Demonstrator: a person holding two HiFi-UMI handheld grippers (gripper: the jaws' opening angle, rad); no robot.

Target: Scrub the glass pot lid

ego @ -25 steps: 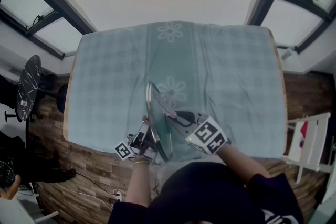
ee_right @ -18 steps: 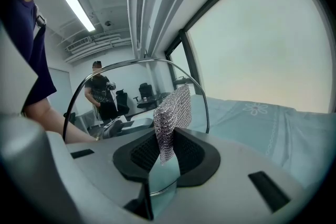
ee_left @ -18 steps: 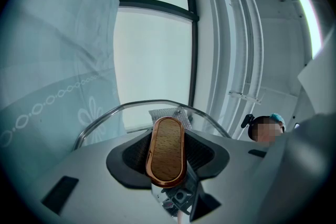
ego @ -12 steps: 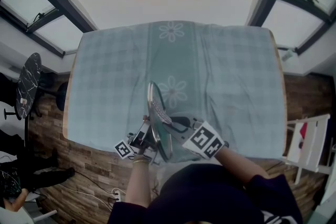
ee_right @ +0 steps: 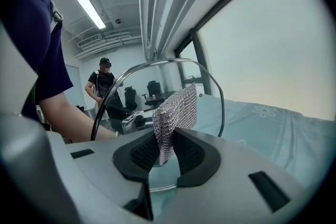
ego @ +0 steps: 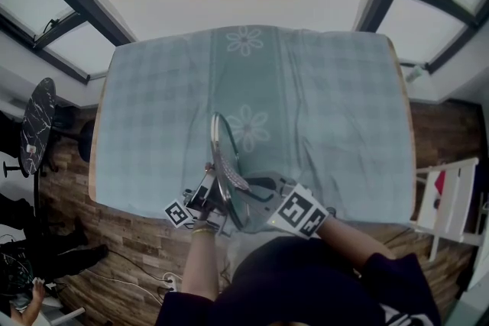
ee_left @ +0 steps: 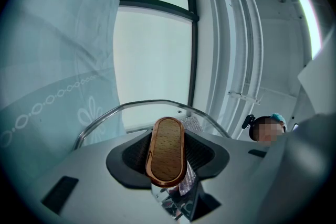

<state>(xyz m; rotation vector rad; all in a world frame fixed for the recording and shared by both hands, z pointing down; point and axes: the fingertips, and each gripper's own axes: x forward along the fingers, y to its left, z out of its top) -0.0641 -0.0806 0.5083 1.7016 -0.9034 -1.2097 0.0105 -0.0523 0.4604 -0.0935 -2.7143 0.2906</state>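
The glass pot lid (ego: 224,153) stands on edge, low in the middle of the head view, over the near side of the cloth-covered worktop (ego: 153,111). The left claw (ego: 205,198) sits just below and left of it, clamped on the lid's wooden handle (ee_left: 167,152), with the steel rim arching above its jaws. The right claw (ee_right: 167,153) lies at the lower right, facing the lid's other side. It pinches a metal mesh scrubber (ee_right: 177,113), whose free end stands up against the glass inside the rim.
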